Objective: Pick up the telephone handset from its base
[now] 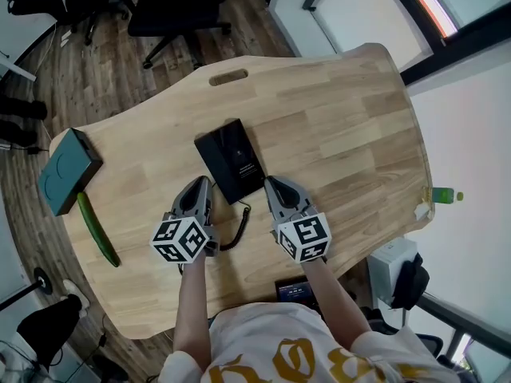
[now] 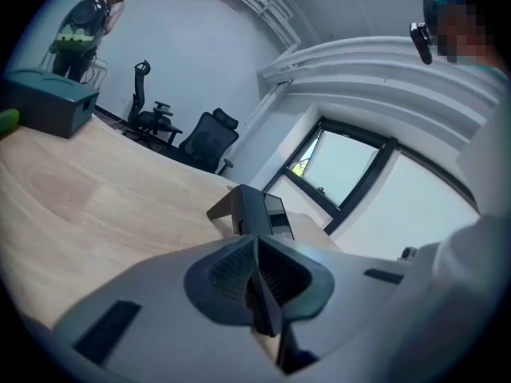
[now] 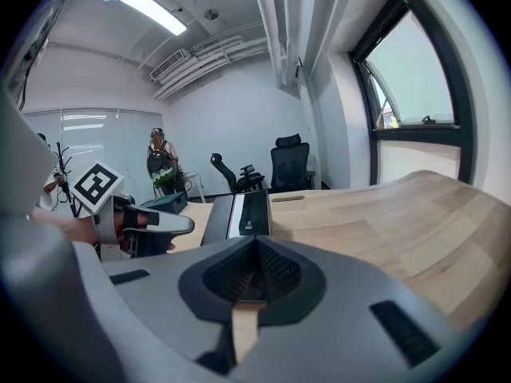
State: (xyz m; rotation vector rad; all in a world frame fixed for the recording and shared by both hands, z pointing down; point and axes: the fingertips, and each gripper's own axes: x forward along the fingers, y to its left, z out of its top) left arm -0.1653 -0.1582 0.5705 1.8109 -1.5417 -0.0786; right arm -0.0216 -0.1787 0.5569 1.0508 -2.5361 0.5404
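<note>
Approach is the step in hand. The black telephone lies flat near the middle of the bench. Its handset appears to be seated on the base, as the long dark bar along the phone's left side in the right gripper view. The left gripper hovers just beside the phone's near left corner and the right gripper just beside its near right corner. Both pairs of jaws are together, with nothing between them. A coiled cord trails from the phone's near end toward the person, between the two grippers.

To do this well, the jaws that take the handset must part first, wide enough to straddle its narrow width, before they come down over it. The left gripper looks better placed, since the handset seems to sit on that side. A grip across the middle of the bar should keep it balanced, and a straight lift should avoid dragging the base. The right gripper could press on the base to steady it. The cord needs slack so that it does not snag.
</note>
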